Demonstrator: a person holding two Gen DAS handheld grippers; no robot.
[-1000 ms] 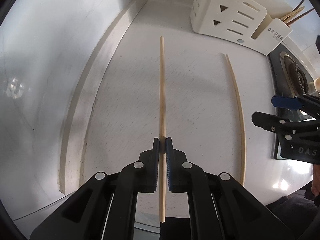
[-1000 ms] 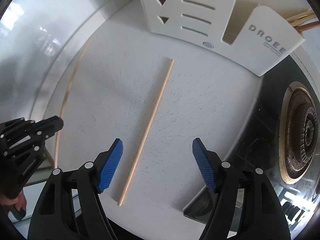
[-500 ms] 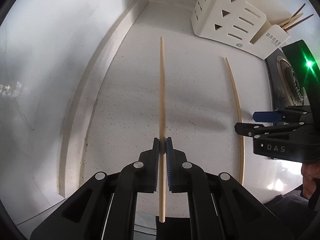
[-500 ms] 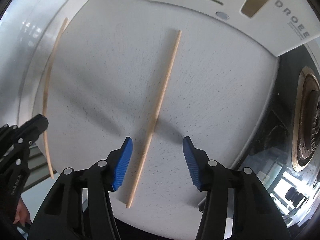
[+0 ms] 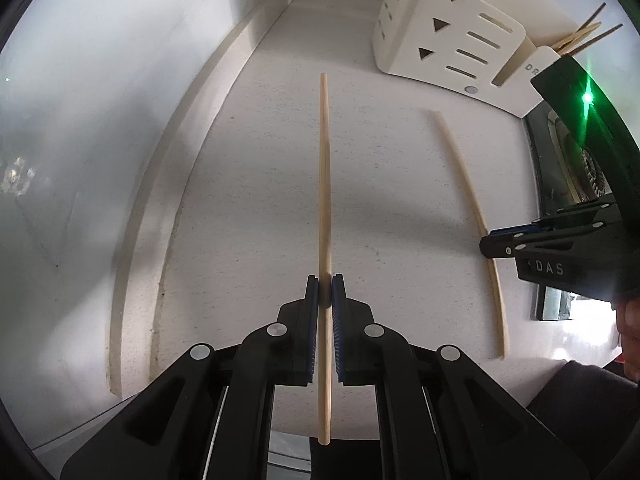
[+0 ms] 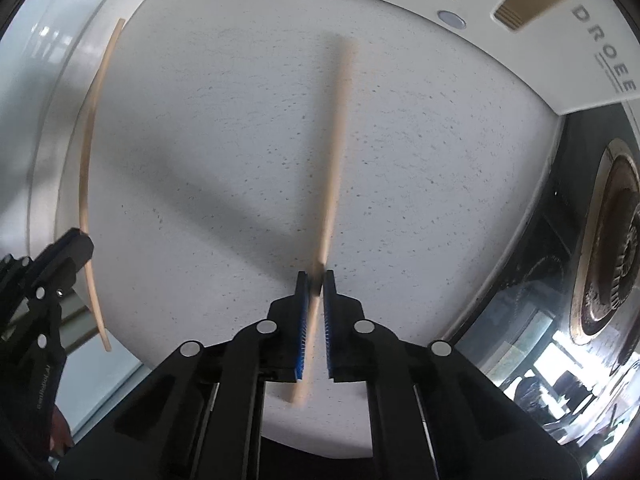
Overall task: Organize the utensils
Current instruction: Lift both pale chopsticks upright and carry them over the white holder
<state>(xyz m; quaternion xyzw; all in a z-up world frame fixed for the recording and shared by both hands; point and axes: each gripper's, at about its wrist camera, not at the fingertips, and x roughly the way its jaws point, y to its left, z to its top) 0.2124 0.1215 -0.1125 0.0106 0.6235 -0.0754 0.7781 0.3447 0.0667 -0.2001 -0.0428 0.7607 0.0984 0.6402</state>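
Wooden chopstick (image 6: 334, 152) mid-frame, loose a second ago, now pinched by our right hand-held gripper (image 6: 314, 280); left hand-held gripper (image 5: 325, 286) clamps other chopstick (image 5: 325, 184); white utensil holder (image 5: 460, 28) upper right next.

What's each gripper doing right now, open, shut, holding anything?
Left gripper: shut on a pale wooden chopstick.
Right gripper: shut on the second pale wooden chopstick, which is motion-blurred.

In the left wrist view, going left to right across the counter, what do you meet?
Wall → raised counter edge strip → chopstick clamped in the left gripper → second chopstick → right gripper.
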